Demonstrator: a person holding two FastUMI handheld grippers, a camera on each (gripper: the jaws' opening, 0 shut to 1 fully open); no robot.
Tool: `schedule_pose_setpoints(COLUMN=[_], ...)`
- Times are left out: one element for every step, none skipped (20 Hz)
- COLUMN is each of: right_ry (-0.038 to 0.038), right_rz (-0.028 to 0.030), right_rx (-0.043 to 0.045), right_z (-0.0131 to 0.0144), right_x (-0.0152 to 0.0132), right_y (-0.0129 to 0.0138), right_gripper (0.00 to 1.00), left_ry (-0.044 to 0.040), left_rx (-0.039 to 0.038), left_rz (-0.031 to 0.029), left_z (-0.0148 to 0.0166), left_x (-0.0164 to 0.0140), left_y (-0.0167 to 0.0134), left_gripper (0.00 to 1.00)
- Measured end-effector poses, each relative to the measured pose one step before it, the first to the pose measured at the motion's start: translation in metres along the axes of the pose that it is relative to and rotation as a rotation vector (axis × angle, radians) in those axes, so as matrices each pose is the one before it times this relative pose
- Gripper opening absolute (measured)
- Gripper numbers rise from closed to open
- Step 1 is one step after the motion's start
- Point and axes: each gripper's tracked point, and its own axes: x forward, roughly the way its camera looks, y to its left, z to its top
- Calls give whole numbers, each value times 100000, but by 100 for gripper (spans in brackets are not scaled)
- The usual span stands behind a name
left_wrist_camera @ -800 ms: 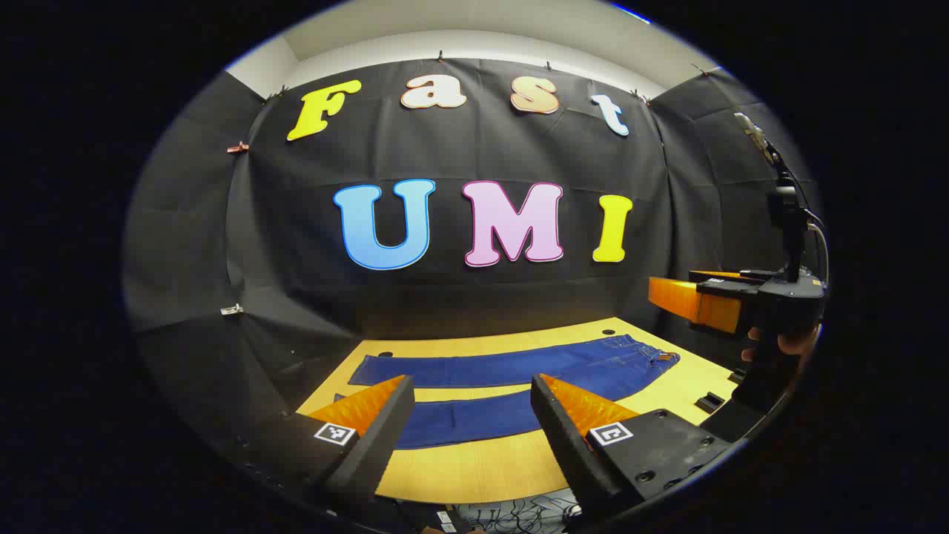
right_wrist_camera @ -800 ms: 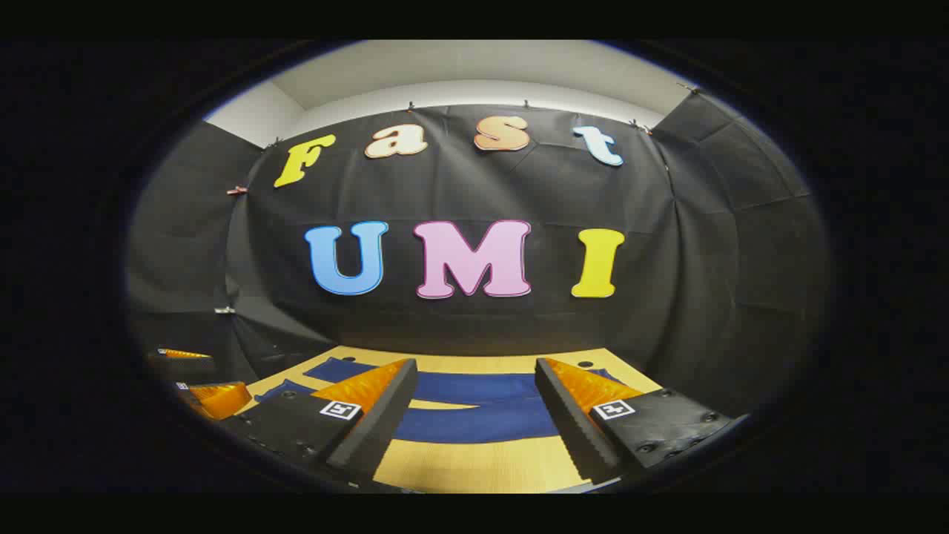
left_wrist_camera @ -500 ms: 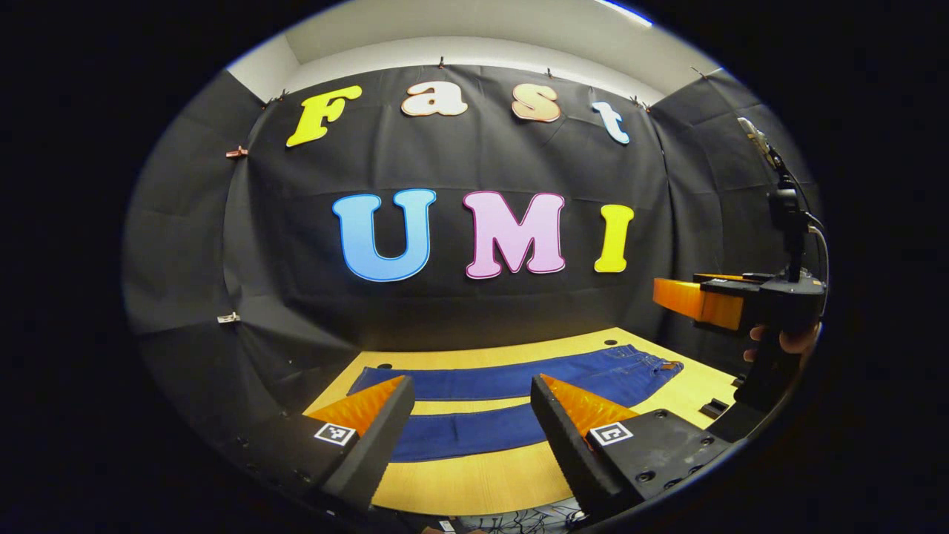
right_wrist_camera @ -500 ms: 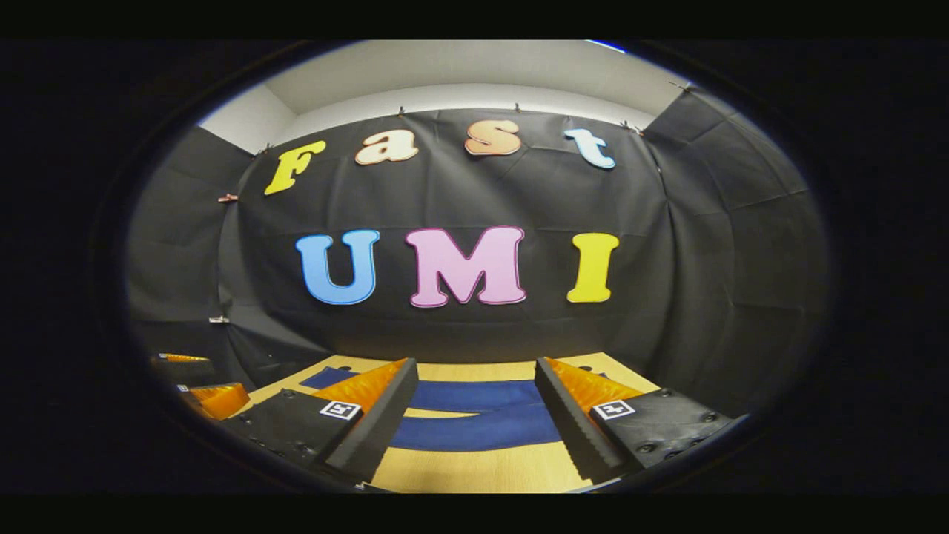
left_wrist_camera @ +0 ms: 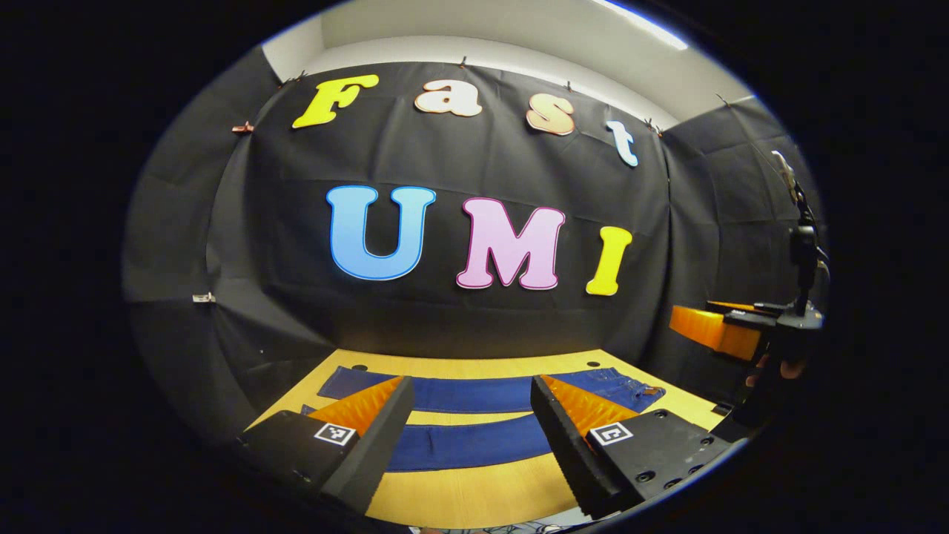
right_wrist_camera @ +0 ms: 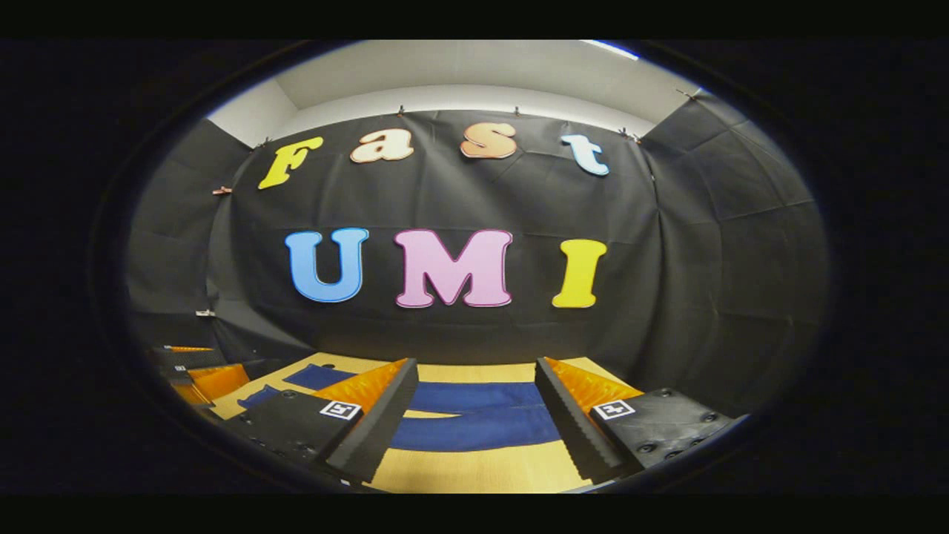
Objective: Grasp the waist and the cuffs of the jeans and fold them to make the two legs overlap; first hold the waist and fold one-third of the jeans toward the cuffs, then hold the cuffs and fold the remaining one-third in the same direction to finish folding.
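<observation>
The jeans (left_wrist_camera: 474, 426) lie flat across the desk (left_wrist_camera: 474, 489), legs apart. The left gripper (left_wrist_camera: 467, 415) and the right gripper (right_wrist_camera: 474, 408) hover wide open, holding nothing.

Left gripper (left_wrist_camera: 468, 404) gapes above jeans (left_wrist_camera: 474, 419) flat on table (left_wrist_camera: 474, 489).

Both cameras hang low near the desk's (left_wrist_camera: 474, 493) front edge, facing the booth's back wall; left gripper view sits leftward, and both share the spread jeans (left_wrist_camera: 474, 445).
</observation>
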Motion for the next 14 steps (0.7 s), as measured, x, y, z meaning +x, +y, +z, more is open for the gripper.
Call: schedule_pose_setpoints(right_ry=[293, 337, 225, 242, 112, -96, -38, 124, 324, 504, 575, 452, 579, 729], right_rz=[-444, -402, -324, -190, -91, -62, -62, 99, 164, 292, 125, -124, -347, -530], right_rx=[229, -25, -149, -44, -4, -132, -309, -434, -573, -661, -711, -587, 325, 1214], right_z=[-39, -85, 42, -35, 101, 46, 130, -30, -35, -169, -104, -158, -164, -355], right_x=[40, 58, 116, 31, 14, 43, 7, 19, -19, 18, -69, -20, -53, -105], right_y=[-191, -151, -185, -144, -11, 27, 26, 154, 96, 99, 105, 36, -86, -3], right_gripper=[97, 97, 97, 97, 97, 97, 97, 97, 97, 97, 97, 97, 97, 99], left_ry=[-202, -295, 96, 38, 362, 724, 1379, 1454, 1404, 2033, 2561, 2847, 2991, 2777], left_rx=[1608, 1780, 1285, 725, 675, 1208, 2304, 2822, 3033, 3300, 4065, 5044, 5431, 5066], left_rz=[230, -155, -672, -978, -683, -128, -204, -484, -523, -347, 403, 902, 517, -347], left_z=[16, 51, -115, -51, -141, -215, -495, -499, -727, -850, -1162, -1184, -1455, -1569], left_x=[319, 312, 396, 300, 202, 242, 285, 129, 154, -9, -8, -24, -45, 93], left_y=[223, 197, 63, 183, 398, 768, 838, 1062, 1353, 1536, 1850, 1880, 1779, 1522], left_gripper=[99, 99, 99, 99, 99, 99, 99, 99, 99, 99, 98, 98, 98, 98])
